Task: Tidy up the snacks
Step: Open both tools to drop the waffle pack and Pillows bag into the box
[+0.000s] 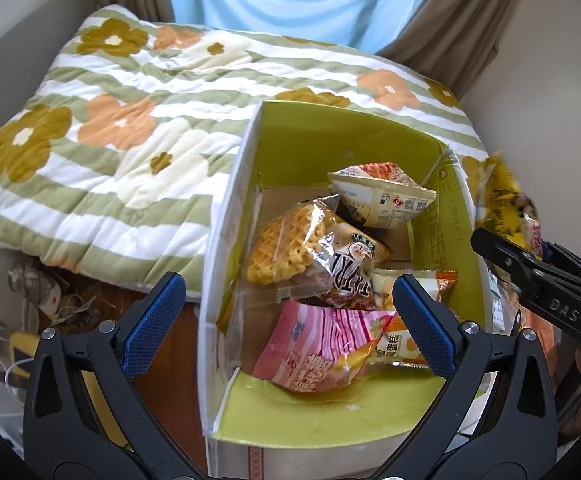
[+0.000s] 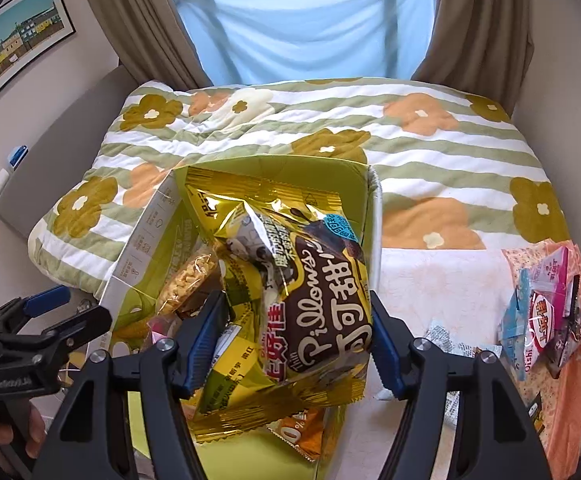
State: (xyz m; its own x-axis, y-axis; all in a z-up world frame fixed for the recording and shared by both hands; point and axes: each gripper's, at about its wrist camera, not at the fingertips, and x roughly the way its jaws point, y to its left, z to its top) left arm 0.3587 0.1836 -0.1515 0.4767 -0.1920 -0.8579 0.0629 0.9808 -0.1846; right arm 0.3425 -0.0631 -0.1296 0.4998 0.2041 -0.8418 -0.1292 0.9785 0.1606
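Note:
An open cardboard box (image 1: 228, 208) with a green inside stands at the edge of a bed. In it lie a waffle packet (image 1: 290, 244), a pink packet (image 1: 314, 356) and a white packet (image 1: 386, 196). My left gripper (image 1: 289, 280) hangs open and wide above the box with nothing pressed between its blue pads. In the right wrist view my right gripper (image 2: 296, 298) is shut on a gold "Pillows" snack bag (image 2: 322, 312), held over the box (image 2: 142, 240). From the left wrist view that bag (image 1: 498, 196) and right gripper (image 1: 502, 248) appear past the box's right wall.
A striped flower quilt (image 2: 430, 152) covers the bed behind the box. Several more snack packets (image 2: 542, 312) lie on an orange cloth at the right, with a white wrapper (image 2: 446, 340) nearer. Left of the box, cables and clutter (image 1: 50, 300) sit on the floor. A person's hand (image 2: 30, 432) holds the left gripper (image 2: 84, 304).

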